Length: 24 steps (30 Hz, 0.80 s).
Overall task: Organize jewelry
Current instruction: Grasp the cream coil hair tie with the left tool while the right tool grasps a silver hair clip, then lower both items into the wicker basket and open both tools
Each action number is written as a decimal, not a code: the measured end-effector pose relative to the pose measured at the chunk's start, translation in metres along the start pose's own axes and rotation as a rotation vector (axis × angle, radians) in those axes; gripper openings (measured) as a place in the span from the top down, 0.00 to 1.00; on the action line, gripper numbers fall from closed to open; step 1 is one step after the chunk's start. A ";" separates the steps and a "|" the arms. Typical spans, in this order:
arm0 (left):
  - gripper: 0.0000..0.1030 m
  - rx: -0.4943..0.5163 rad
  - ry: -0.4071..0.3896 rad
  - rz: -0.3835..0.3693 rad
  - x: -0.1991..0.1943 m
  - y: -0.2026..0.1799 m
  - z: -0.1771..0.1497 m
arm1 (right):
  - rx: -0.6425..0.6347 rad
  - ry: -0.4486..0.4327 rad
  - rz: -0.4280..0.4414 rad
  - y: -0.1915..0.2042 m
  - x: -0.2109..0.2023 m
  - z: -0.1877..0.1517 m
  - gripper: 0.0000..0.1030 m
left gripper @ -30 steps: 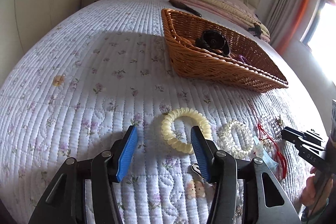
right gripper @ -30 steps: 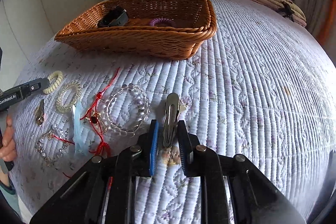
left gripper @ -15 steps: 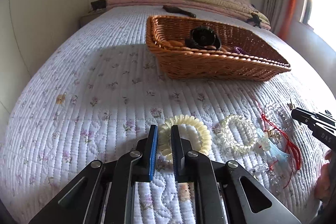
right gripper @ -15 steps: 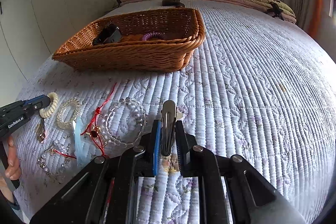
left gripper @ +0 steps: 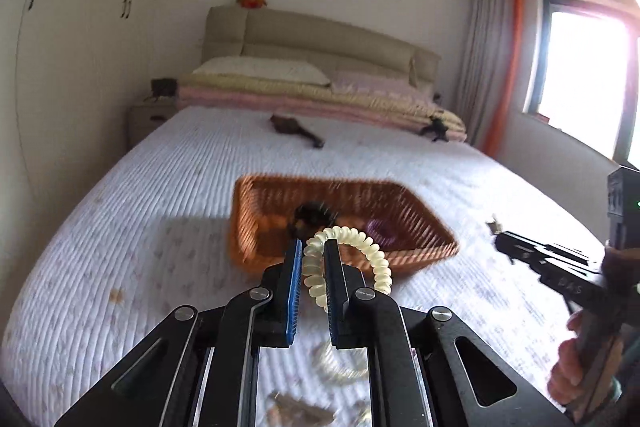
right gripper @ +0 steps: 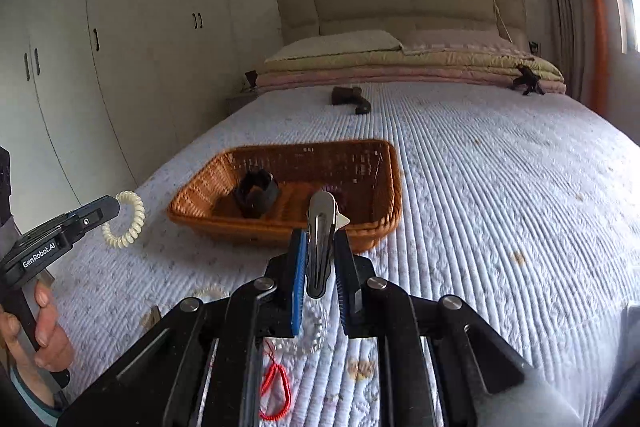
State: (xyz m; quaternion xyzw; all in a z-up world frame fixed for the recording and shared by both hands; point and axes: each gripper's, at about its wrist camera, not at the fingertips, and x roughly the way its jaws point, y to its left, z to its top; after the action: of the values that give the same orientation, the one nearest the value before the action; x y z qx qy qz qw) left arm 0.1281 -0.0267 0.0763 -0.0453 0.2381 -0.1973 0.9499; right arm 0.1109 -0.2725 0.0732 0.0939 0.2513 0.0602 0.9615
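My left gripper [left gripper: 312, 255] is shut on a cream spiral hair tie [left gripper: 360, 251] and holds it up above the quilt, short of the wicker basket [left gripper: 420, 227]. It also shows in the right wrist view [right gripper: 108, 209] with the hair tie [right gripper: 128, 219] hanging from it. My right gripper [right gripper: 320, 251] is shut on a silver hair clip [right gripper: 320, 227], lifted in front of the basket [right gripper: 384, 183]. The basket holds a black piece [right gripper: 256, 193] and a purple hair tie [left gripper: 378, 227].
A clear bead bracelet [right gripper: 308, 335], a red cord [right gripper: 276, 391] and other small pieces lie on the white quilt [right gripper: 500, 207] below my grippers. A dark brush [right gripper: 350, 97] lies farther up the bed, folded bedding [right gripper: 400, 67] beyond it.
Both grippers have risen off the quilt with their pieces and moved toward the basket. The left one closed on the hair tie a second ago.
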 end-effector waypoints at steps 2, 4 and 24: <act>0.89 0.018 -0.012 -0.009 0.010 -0.016 0.023 | 0.006 0.005 0.019 0.002 0.011 0.023 0.84; 0.89 0.027 -0.008 -0.009 0.029 -0.026 0.039 | 0.020 0.013 0.014 0.000 0.028 0.041 0.84; 0.89 -0.012 0.241 -0.043 0.179 -0.022 0.002 | 0.022 0.290 0.024 -0.019 0.174 0.017 0.84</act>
State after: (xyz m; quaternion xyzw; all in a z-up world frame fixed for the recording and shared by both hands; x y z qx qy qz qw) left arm 0.2663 -0.1180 0.0040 -0.0321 0.3508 -0.2204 0.9096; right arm 0.2717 -0.2654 0.0018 0.0979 0.3871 0.0816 0.9132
